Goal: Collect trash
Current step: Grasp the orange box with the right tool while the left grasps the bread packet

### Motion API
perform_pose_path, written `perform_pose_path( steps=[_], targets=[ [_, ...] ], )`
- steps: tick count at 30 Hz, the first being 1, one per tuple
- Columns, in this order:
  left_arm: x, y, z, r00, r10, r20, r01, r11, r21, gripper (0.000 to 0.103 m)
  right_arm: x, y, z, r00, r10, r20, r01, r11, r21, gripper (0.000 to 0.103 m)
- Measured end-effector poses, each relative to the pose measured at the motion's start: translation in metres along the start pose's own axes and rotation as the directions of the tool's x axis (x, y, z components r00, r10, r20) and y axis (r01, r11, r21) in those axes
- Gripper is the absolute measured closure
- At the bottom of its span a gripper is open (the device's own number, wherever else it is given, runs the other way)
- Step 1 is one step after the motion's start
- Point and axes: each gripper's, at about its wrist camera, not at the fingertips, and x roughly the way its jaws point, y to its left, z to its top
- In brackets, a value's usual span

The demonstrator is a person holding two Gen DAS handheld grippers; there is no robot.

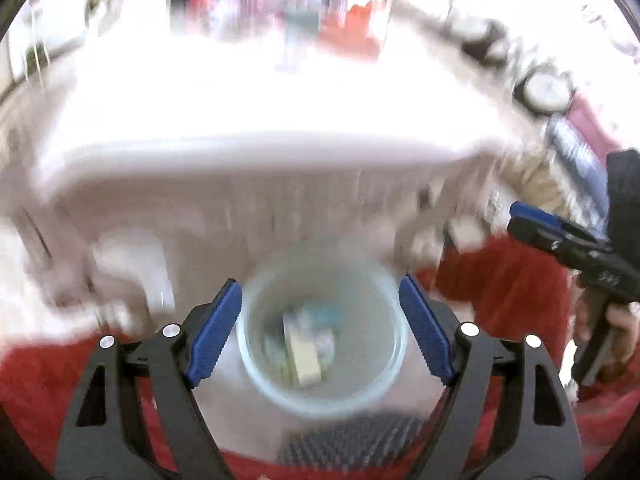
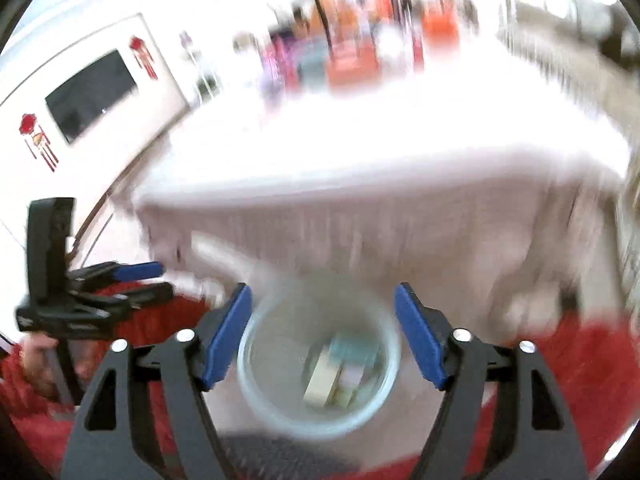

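Both views are motion-blurred. A round, pale translucent trash bin [image 1: 320,332] stands on the floor below a white-clothed table, with a cream and teal carton and other scraps [image 1: 308,344] inside. My left gripper [image 1: 320,328] is open and empty above the bin, its blue pads [image 1: 218,332] either side of the rim. In the right wrist view the same bin [image 2: 320,360] holds the scraps [image 2: 336,376]. My right gripper [image 2: 322,336] is open and empty above it. Each gripper shows in the other's view: the right one [image 1: 560,236], the left one [image 2: 100,292].
A white tablecloth [image 1: 260,184] hangs over the table edge just beyond the bin, with blurred red and orange items [image 2: 352,40] at the table's far side. Red carpet [image 1: 512,292] covers the floor. A white wall panel with a dark screen [image 2: 88,92] stands at left.
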Motion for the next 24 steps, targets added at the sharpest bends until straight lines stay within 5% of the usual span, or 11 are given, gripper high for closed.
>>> perform_pose_path(
  steps=[3,5,10,16,24],
  targets=[
    [-0.003,-0.008,0.061,0.987,0.106,0.12,-0.11,0.994,0.028,0.024,0.011,0.004,0.062,0.988,-0.09,0.125,0.104,0.988,-0.11,0.007],
    [0.021,-0.011,0.099,0.972,0.198,0.125,-0.202,0.979,0.014,0.024,0.036,0.001,0.097,0.977,-0.148,0.152,0.169,0.976,-0.135,0.007],
    [0.081,-0.005,0.146,0.97,0.234,0.057,-0.234,0.972,-0.02,0.024,0.12,-0.017,0.172,0.989,-0.147,0.033,0.149,0.984,-0.095,0.007],
    [0.108,0.011,0.166,0.962,0.272,0.015,-0.271,0.96,-0.066,0.024,0.179,-0.017,0.195,0.982,-0.175,-0.067,0.168,0.981,-0.101,0.007],
    [0.126,0.015,0.173,0.949,0.316,0.008,-0.315,0.948,-0.052,0.024,0.207,-0.027,0.2,0.966,-0.226,-0.121,0.221,0.974,-0.054,0.008]
  ],
)
